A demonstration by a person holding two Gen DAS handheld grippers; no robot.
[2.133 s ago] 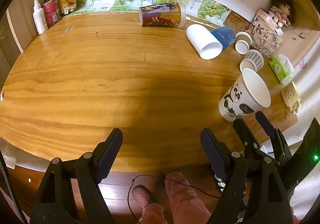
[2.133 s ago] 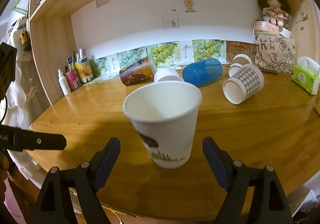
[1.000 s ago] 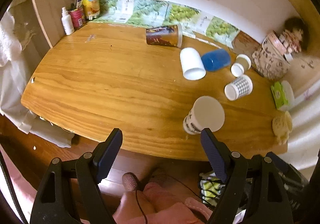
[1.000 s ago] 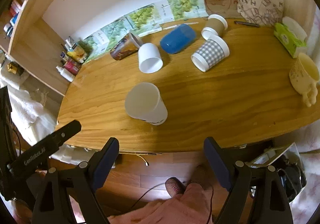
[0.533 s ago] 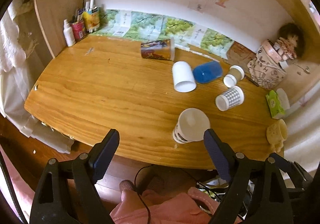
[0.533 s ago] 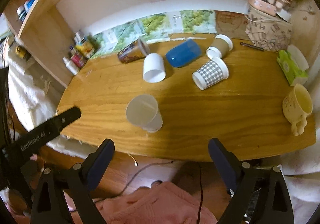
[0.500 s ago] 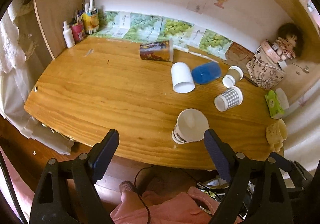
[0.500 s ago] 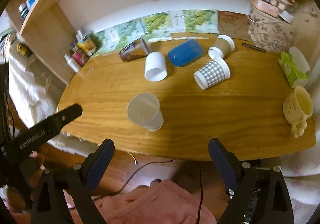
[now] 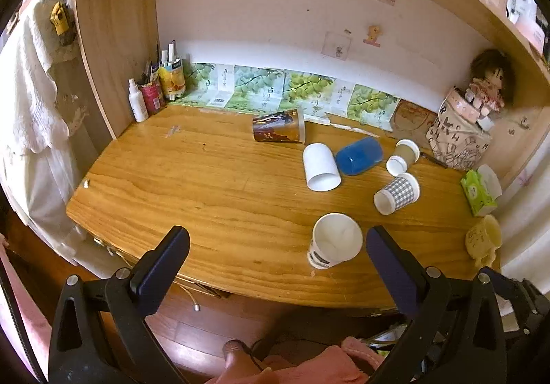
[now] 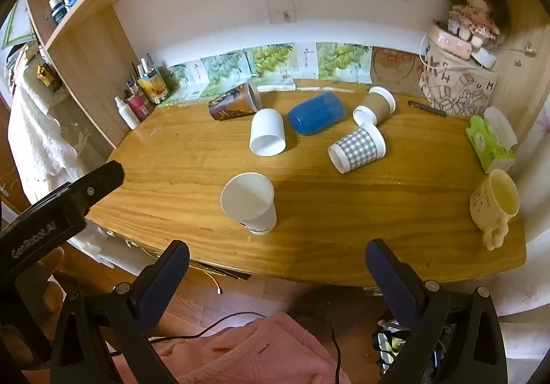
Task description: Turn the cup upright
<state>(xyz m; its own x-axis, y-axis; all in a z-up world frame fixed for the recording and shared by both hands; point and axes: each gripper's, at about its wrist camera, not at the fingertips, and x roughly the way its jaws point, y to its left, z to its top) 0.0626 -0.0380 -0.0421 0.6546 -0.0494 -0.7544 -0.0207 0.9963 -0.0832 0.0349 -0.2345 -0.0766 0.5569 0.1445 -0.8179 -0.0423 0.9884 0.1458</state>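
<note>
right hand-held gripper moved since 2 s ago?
Yes. The right hand-held gripper has pulled back off the desk; the printed paper cup now stands well ahead of it.

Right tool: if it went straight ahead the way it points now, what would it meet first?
Probably the bare wooden desk, right of the upright white paper cup. The right tool is open and held off the desk's near edge; depth is unclear.

I read "GenRobot.AI" in white on the black body of the left gripper [image 10: 62, 212], seen from the right wrist. The fabric basket [image 10: 457, 88] carries scattered capital letters, H and M among them. Other labels are too small to read.
</note>
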